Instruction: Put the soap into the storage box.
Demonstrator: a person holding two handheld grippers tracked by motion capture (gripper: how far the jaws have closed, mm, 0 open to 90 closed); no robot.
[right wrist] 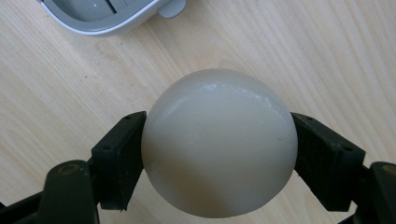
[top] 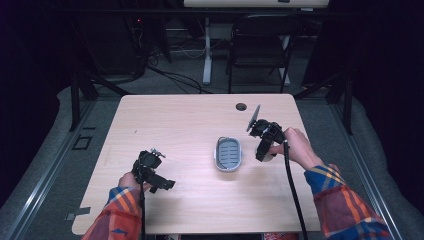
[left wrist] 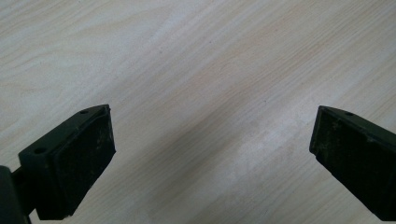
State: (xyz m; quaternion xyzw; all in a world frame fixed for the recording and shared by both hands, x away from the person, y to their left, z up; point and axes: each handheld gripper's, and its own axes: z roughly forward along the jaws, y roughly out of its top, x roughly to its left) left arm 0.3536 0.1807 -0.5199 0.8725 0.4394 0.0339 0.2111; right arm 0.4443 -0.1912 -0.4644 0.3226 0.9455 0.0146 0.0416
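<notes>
An off-white, smooth, rounded object [right wrist: 219, 107] sits between the two black jaws of my right gripper [right wrist: 218, 149], which is shut on its sides just above the table. In the high view the right gripper [top: 263, 154] is a little to the right of a grey oval dish [top: 228, 154] with a ribbed blue-grey inside. The dish's rim [right wrist: 107, 25] also shows at the top left of the right gripper view. My left gripper [top: 164, 184] hovers low at the front left of the table. Its jaws stand wide apart over bare wood, so the left gripper [left wrist: 212, 135] is open with nothing in it.
The light wooden table [top: 190, 115] has a round cable hole [top: 241, 106] near its far edge. Behind the table stand a dark folding chair [top: 260, 45] and a white desk leg [top: 206, 50], with cables on the floor.
</notes>
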